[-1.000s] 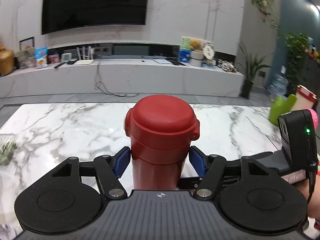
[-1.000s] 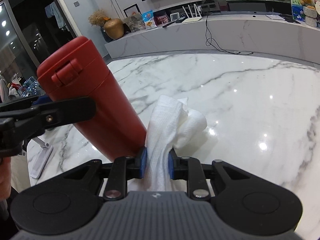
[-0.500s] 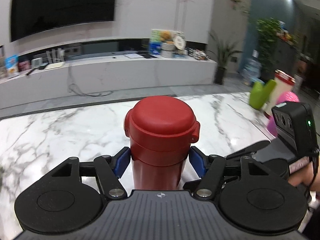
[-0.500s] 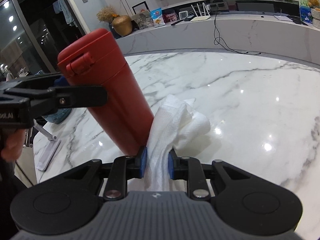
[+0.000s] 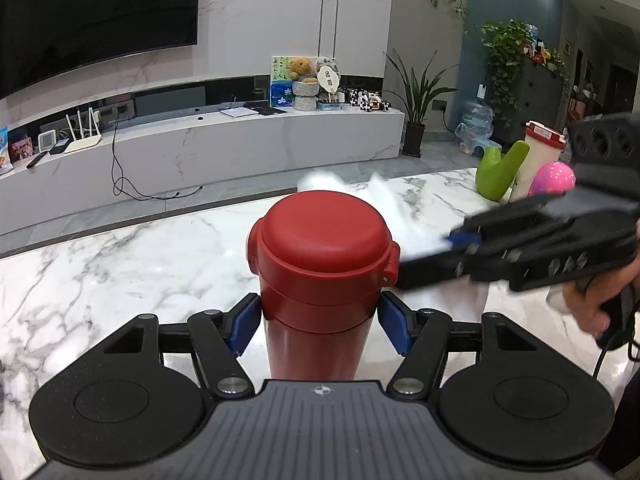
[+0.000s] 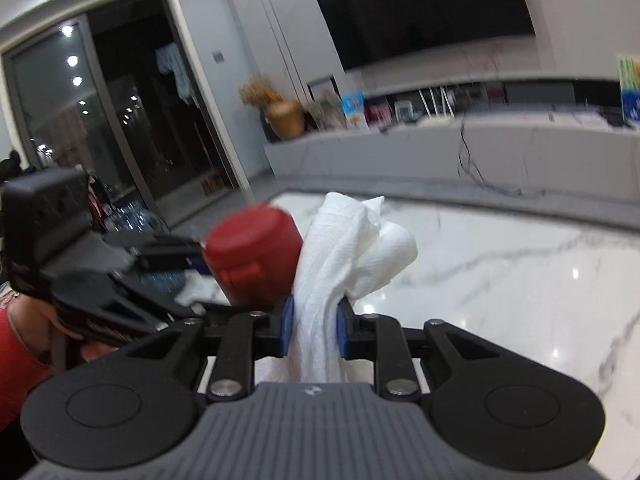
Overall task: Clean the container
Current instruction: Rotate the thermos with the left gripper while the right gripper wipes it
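Surface: marble table (image 5: 120, 264) under your bottle (image 5: 322, 264).
Left gripper (image 5: 320, 322): clamps bottle.
Right gripper (image 6: 312, 330): pinches paper towel (image 6: 344, 260) beside the lid.
Next: wipe lid.

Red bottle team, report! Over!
Left claw shut on red bottle. Right claw shut on white cloth beside lid. Nothing blocking.

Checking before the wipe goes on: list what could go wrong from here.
1. The left gripper clamps the red bottle only below its cap; a sideways push from the paper towel might twist it loose.
2. The towel's loose folds hang from the right gripper and may snag the lid latch.
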